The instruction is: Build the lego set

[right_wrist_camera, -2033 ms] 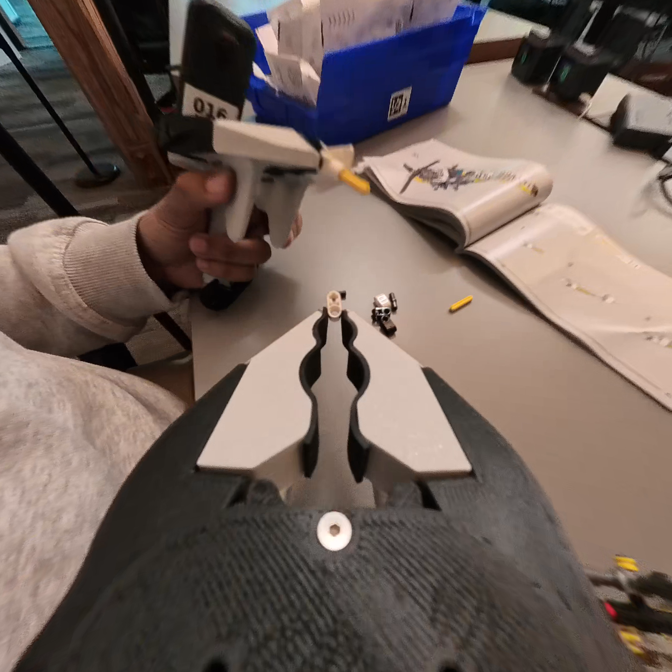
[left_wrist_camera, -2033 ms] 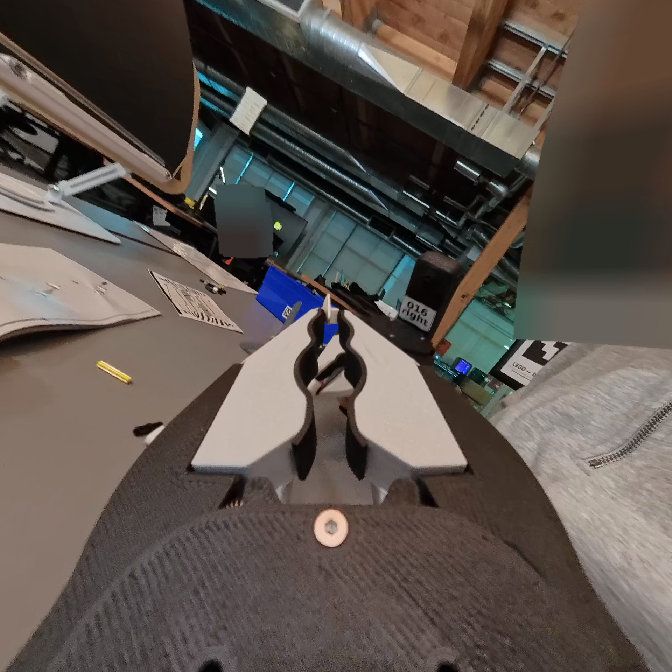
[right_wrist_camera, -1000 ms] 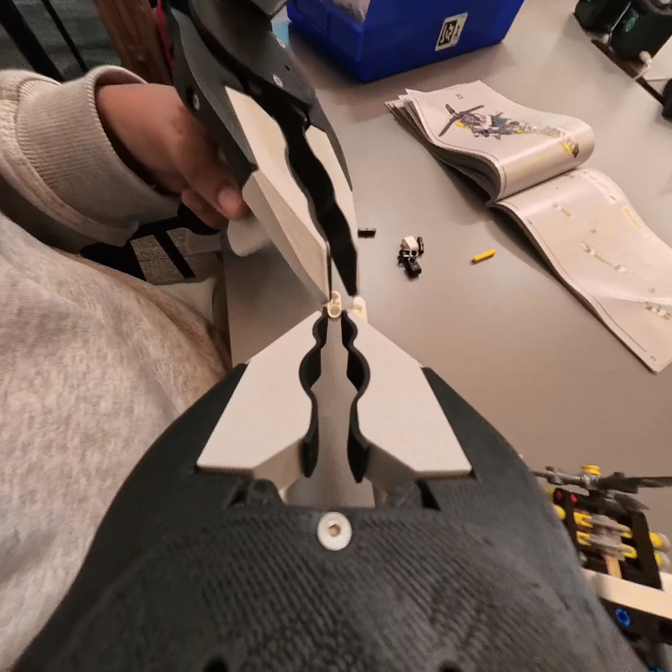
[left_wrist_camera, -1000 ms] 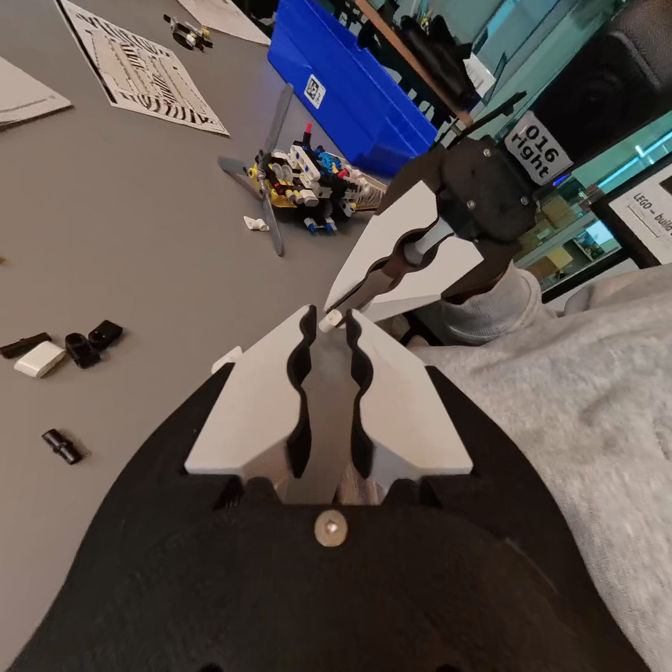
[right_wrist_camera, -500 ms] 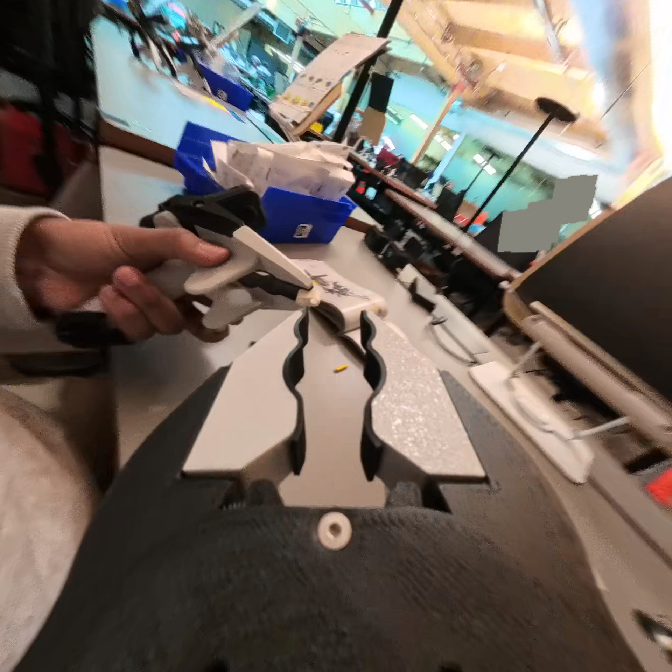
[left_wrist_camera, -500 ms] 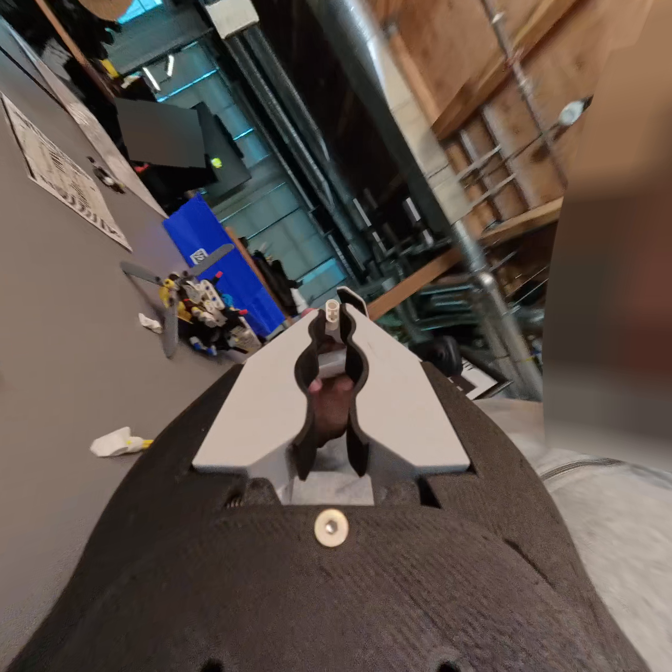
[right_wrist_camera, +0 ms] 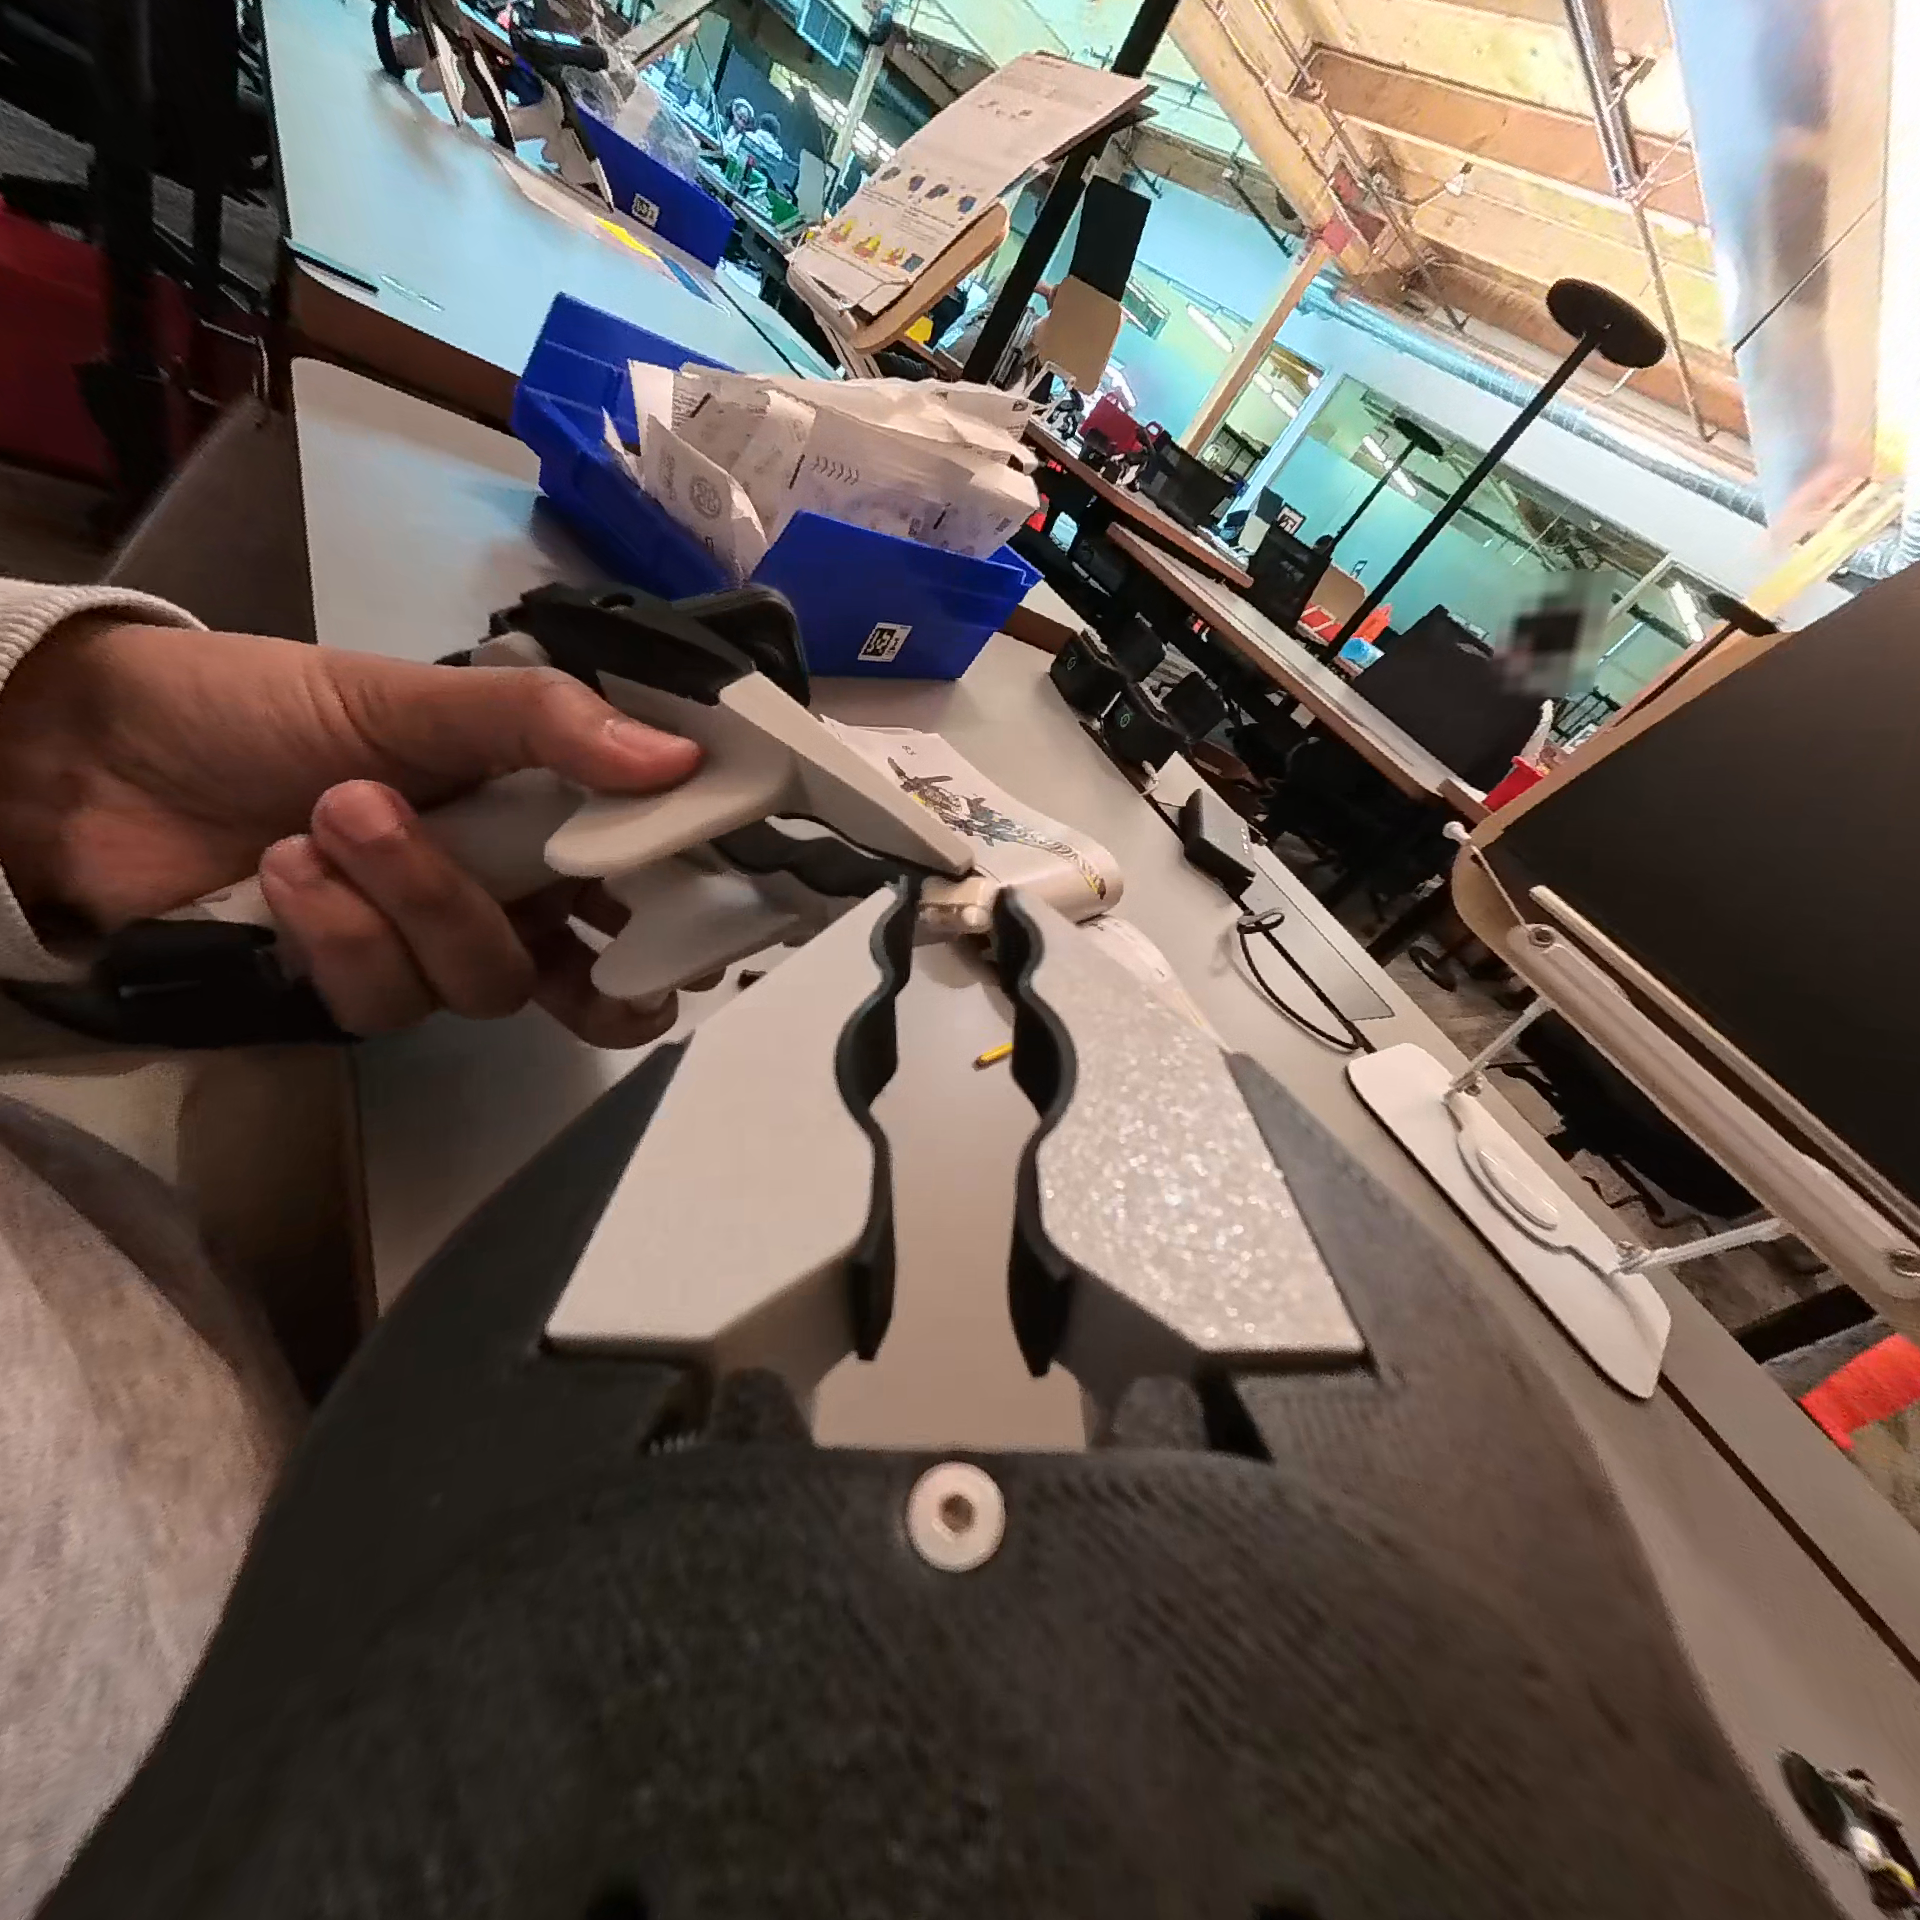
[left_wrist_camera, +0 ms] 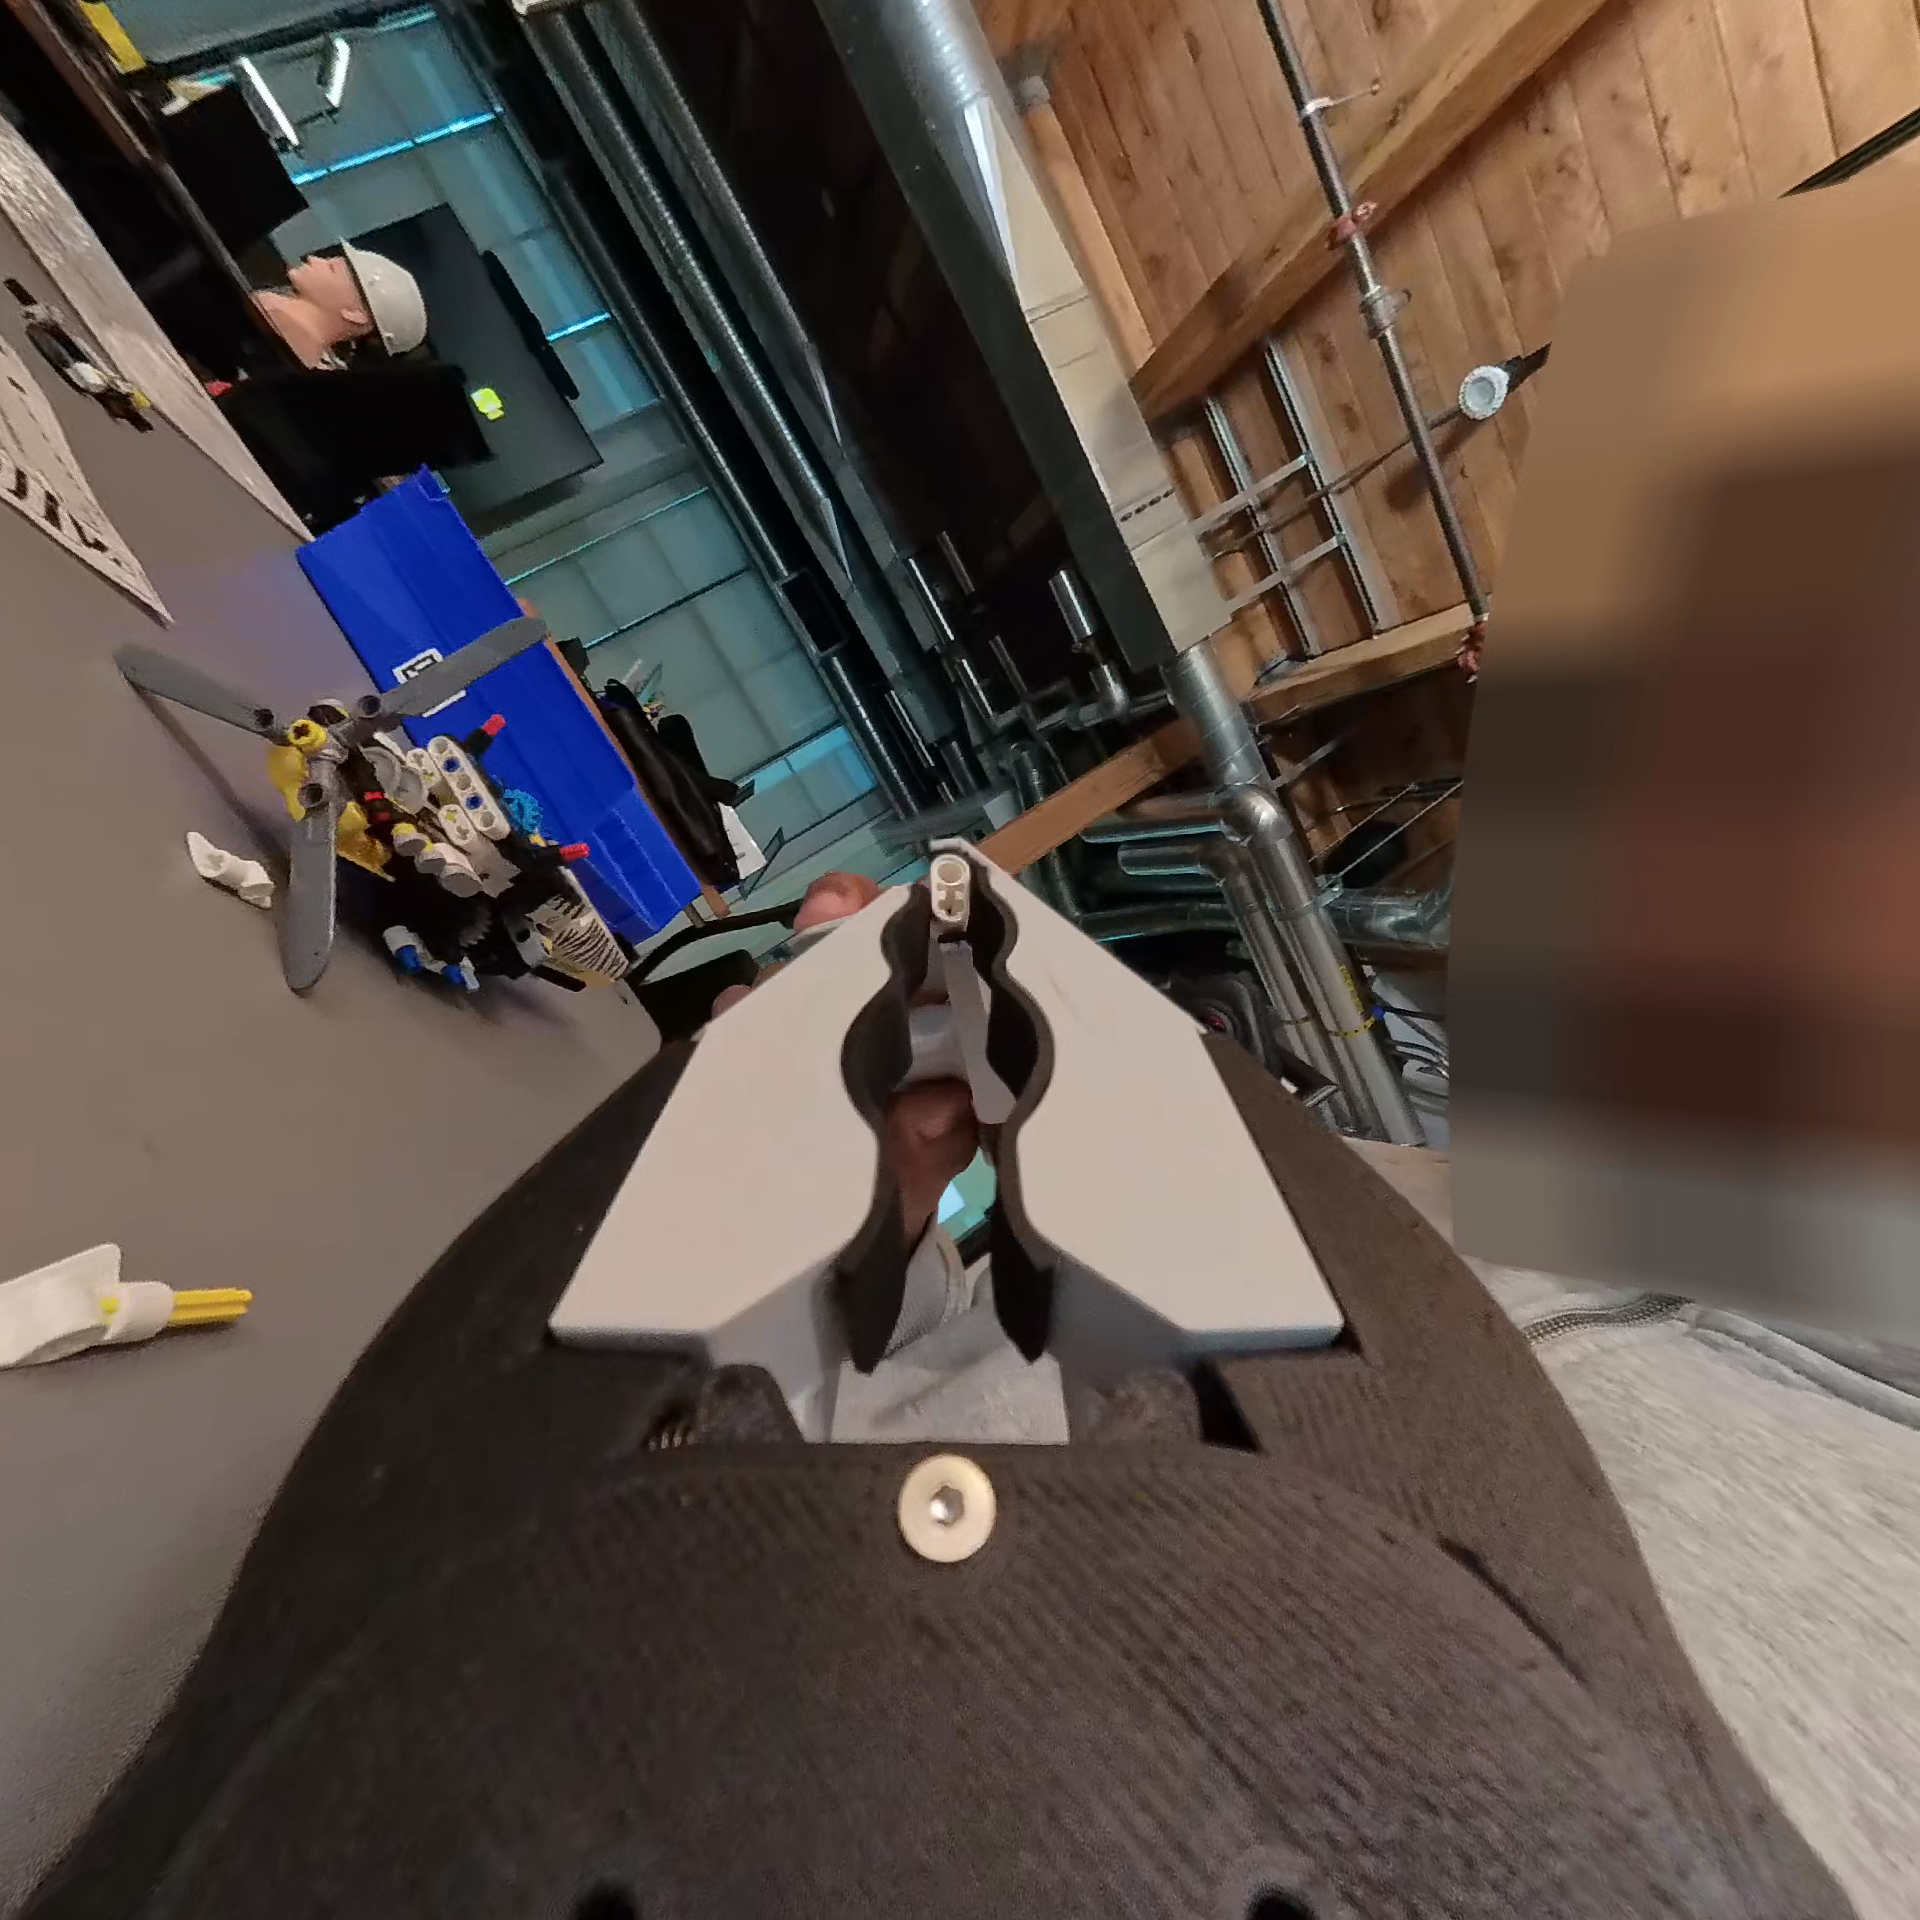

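Our left tongs (left_wrist_camera: 951, 883) pinch a small white lego piece (left_wrist_camera: 949, 891); our right tongs (right_wrist_camera: 954, 920), half open, seem to straddle its far end.

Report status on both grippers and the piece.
Left gripper shut on small white connector. Right gripper open, jaws bracketing that connector. Nothing blocking; partly built model sits aside on table.

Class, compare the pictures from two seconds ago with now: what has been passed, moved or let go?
The small white piece passed from the right hand-held gripper, now open, to the left hand-held gripper, which dropped its yellow-pinned part on the table. Both tilted upward. The helicopter model stayed put.
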A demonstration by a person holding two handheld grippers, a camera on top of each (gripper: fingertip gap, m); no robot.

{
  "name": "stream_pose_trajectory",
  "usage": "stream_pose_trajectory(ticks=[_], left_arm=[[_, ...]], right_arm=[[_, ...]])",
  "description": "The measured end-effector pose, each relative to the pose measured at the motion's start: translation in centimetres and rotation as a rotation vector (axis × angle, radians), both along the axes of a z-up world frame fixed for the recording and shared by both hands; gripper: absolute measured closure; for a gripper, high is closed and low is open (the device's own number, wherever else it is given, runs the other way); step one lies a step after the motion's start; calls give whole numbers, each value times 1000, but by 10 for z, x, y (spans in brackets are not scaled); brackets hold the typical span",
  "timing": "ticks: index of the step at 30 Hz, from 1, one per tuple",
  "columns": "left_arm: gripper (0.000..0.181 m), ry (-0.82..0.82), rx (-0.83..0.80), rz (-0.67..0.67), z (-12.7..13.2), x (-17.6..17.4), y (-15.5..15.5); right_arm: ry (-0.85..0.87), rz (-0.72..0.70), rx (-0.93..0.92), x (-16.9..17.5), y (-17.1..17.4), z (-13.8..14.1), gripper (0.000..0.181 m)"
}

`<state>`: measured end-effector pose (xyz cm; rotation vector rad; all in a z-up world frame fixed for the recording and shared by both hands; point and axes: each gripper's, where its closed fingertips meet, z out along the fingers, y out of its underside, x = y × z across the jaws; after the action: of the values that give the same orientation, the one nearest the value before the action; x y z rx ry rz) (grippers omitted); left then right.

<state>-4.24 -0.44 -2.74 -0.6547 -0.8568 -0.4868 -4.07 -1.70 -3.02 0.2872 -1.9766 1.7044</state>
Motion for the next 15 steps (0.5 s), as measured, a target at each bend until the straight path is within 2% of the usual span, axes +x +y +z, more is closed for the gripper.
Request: stream_pose_trajectory(ticks=[6,9,12,15], left_arm=[[176,1,-17,-1,0,1,2],[176,17,-93,6,-2,1,1],[162,64,-295,61,-8,2,-6],[154,136,-649,123,-25,2,-14]], right_arm=[[-1,8,20,0,1,-1,169],[-52,30,49,0,2,-3,168],[-147,38,64,-8,7,-5,168],[-243,41,113,-17,12,-15,168]])
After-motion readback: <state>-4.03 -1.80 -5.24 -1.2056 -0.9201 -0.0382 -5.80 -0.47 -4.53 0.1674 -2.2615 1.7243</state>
